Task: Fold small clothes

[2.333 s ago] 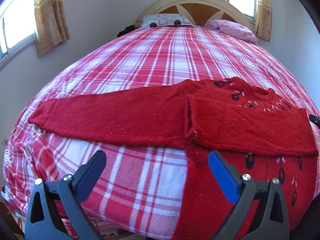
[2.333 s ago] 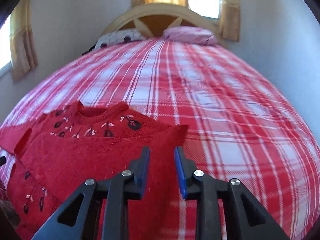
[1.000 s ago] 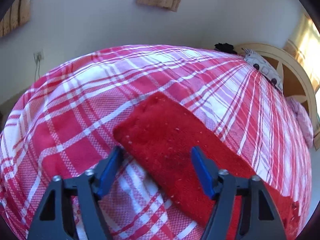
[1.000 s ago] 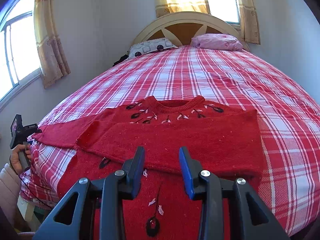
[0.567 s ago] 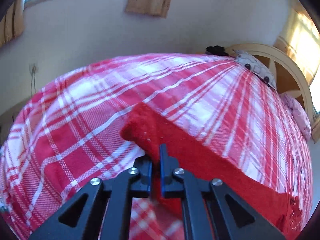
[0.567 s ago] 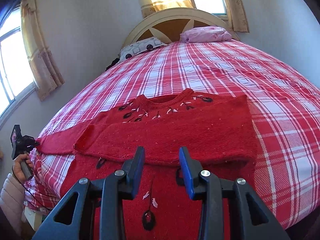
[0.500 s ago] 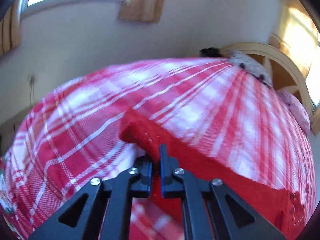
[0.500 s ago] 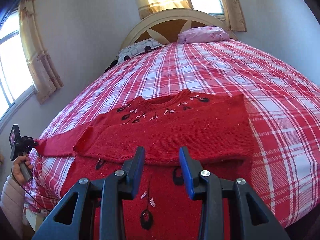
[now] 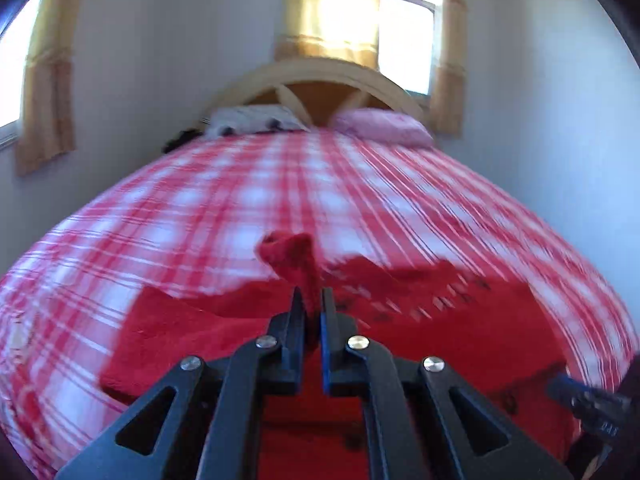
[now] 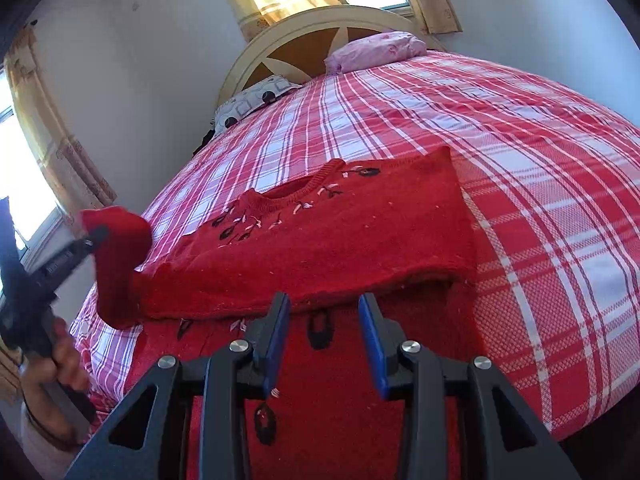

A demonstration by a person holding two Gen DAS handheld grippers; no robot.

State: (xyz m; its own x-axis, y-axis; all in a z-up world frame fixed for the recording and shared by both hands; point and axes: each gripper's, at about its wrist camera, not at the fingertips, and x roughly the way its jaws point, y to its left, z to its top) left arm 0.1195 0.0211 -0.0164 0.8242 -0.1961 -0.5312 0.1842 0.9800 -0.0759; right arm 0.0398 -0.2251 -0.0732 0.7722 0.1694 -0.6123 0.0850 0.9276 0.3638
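A red knit sweater (image 10: 340,236) with dark embroidered motifs lies face up on the plaid bed; one sleeve is folded across its chest. My left gripper (image 9: 311,300) is shut on the cuff of the other sleeve (image 9: 294,258), lifted above the sweater's body (image 9: 460,332). In the right wrist view that raised sleeve (image 10: 118,256) hangs from the left gripper (image 10: 90,236) at the sweater's left side. My right gripper (image 10: 324,316) is open and empty over the sweater's lower front.
The bed has a red and white plaid cover (image 10: 500,132). Two pillows, patterned (image 10: 256,100) and pink (image 10: 376,50), lie against the arched headboard (image 10: 304,36). Curtained windows are behind and to the left. A wall runs along the bed's right side.
My left gripper closed on the sleeve cuff, lifted it off the bed and swung it over toward the sweater's body. My right gripper stayed open over the lower front.
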